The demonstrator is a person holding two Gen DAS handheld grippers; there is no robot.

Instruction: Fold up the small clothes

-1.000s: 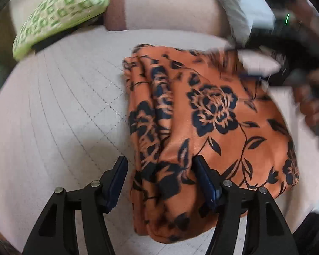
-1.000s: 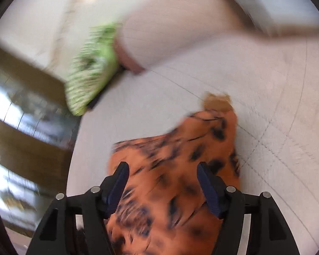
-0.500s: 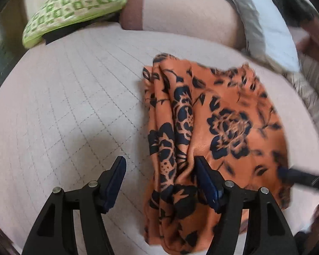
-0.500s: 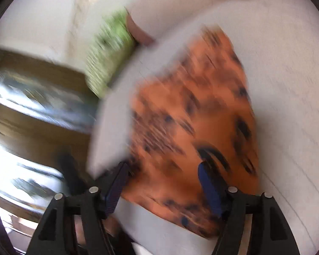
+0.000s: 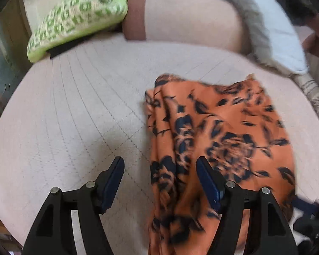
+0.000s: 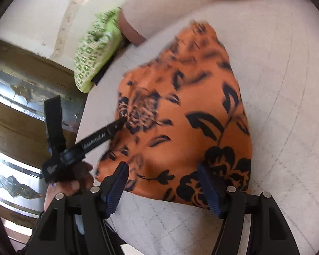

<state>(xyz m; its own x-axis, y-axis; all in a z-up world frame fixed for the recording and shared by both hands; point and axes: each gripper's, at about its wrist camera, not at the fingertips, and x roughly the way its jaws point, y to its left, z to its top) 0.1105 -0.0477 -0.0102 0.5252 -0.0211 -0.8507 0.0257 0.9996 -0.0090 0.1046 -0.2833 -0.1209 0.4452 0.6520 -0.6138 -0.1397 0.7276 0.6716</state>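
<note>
Left wrist view first: orange garment of thin fabric printed with dark blue flowers (image 5: 221, 140) lying folded and partly bunched on pale quilted bed cover (image 5: 74, 114), its creased left edge running down between the jaws. Left gripper (image 5: 159, 174) with jaws opening, blue pads clear of the cloth, nothing pinched; probably a release so the fold can settle. Green-and-white patterned pillow (image 5: 78, 21) and grey-white cushion (image 5: 272, 36) at the far edge, well apart from the garment.

Right wrist view next: same garment (image 6: 180, 114) spread flat on the cover (image 6: 287, 85), near hem just ahead of the pads. Right gripper (image 6: 162, 180) spread wide, gripping nothing, poised over that hem, likely for the next fold. Left gripper (image 6: 117, 127) entering from the left, one finger tip over the cloth's edge.
</note>
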